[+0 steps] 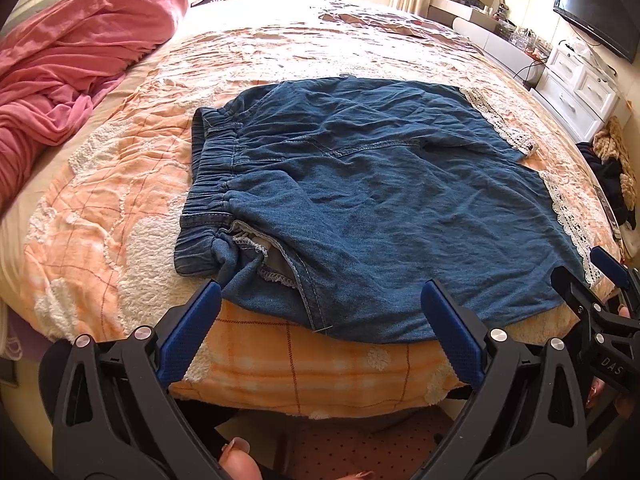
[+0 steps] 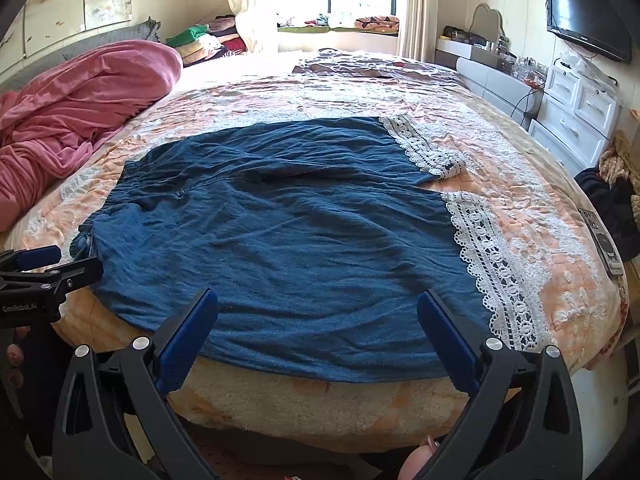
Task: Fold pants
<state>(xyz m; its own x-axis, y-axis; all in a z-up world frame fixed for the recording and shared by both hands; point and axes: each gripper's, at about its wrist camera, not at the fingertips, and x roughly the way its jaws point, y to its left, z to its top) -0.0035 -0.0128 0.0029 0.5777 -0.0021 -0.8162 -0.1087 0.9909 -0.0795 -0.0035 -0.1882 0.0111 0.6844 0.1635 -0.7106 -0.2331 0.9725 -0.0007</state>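
A sunlit bedroom: the bed (image 2: 520, 184) wears a peach quilt, a pink blanket (image 2: 80, 112) heaped far left, white drawers (image 2: 576, 116) right. The blue pants (image 2: 280, 232) lie flat at the near edge. Left tongs (image 1: 320, 316) and right tongs (image 2: 318, 316) hover apart, empty.

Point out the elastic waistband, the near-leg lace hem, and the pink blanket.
elastic waistband (image 1: 208, 184), left wrist view, on the gathered band at the pants' left end.
lace hem (image 2: 496, 276), right wrist view, mid-strip of the near leg's white trim.
pink blanket (image 1: 80, 64), left wrist view, on its bunched upper folds.
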